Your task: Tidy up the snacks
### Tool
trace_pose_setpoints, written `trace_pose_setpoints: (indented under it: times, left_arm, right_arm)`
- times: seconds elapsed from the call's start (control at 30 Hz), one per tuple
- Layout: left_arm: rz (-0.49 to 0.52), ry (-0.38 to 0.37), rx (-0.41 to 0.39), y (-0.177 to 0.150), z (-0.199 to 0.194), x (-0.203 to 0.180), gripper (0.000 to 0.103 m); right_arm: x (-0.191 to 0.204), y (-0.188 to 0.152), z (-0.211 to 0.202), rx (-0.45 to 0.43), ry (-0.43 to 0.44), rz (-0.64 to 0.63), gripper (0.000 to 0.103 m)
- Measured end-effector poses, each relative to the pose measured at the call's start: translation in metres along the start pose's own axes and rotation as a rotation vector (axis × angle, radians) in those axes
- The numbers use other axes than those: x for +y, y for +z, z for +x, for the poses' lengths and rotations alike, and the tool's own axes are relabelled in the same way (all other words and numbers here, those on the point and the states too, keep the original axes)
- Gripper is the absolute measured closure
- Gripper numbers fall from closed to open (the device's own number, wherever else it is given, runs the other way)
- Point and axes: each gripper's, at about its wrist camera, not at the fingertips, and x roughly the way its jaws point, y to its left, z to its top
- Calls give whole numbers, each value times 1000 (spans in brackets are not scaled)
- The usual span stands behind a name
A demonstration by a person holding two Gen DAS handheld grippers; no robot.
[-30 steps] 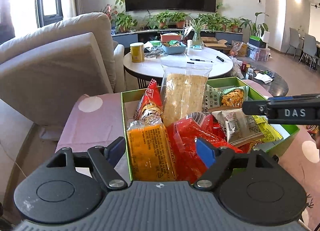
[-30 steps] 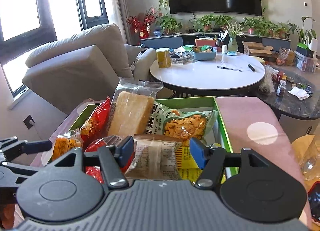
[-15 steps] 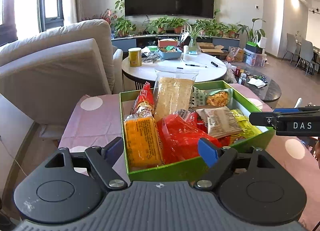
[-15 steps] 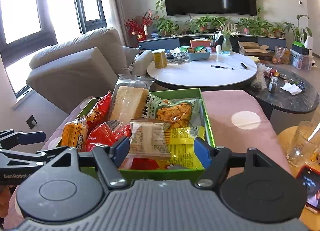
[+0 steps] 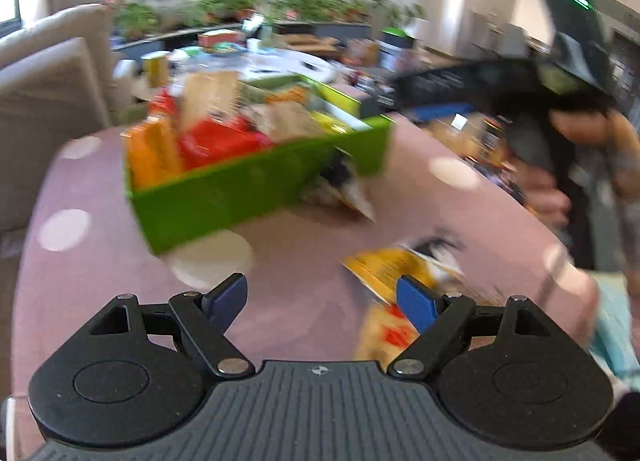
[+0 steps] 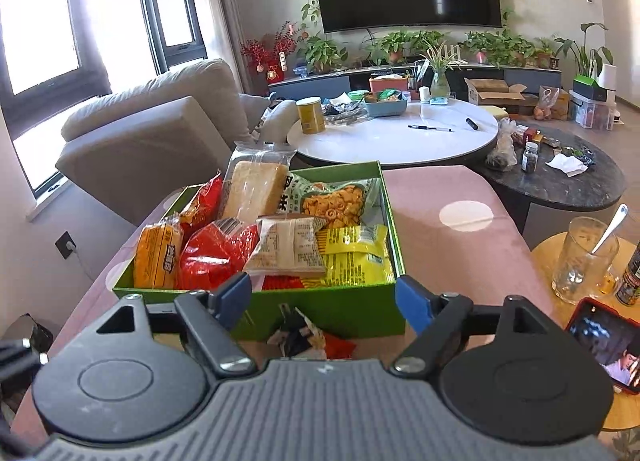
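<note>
Brimming with snack packets (image 6: 289,247), the green box (image 6: 352,311); both grippers' jaws gape, holding nothing.

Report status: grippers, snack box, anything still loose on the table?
Left gripper open, empty. Right gripper open, empty. Green box packed with snacks. Yellow packet and dark packet loose on pink tablecloth.

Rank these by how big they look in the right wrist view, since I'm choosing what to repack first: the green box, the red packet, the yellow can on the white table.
1. green box
2. red packet
3. yellow can

The can stands far from the camera, so its small look may mislead.
</note>
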Motion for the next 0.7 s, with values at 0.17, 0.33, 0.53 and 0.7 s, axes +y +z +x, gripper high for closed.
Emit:
trace_pose_setpoints:
  times: [0.17, 0.33, 0.53, 0.7]
  left_arm:
    - [91, -22, 69, -14, 17, -25, 23]
    - [90, -8, 113, -22, 33, -27, 25]
    - [38, -51, 127, -26, 37, -20, 50]
    - [25, -58, 114, -26, 32, -18, 69]
  right_arm:
    - [4, -10, 3, 37, 14, -45, 21]
    - [7, -26, 12, 83, -10, -97, 20]
    - [4, -37, 22, 118, -23, -98, 20]
    - [4, -40, 26, 131, -24, -97, 20]
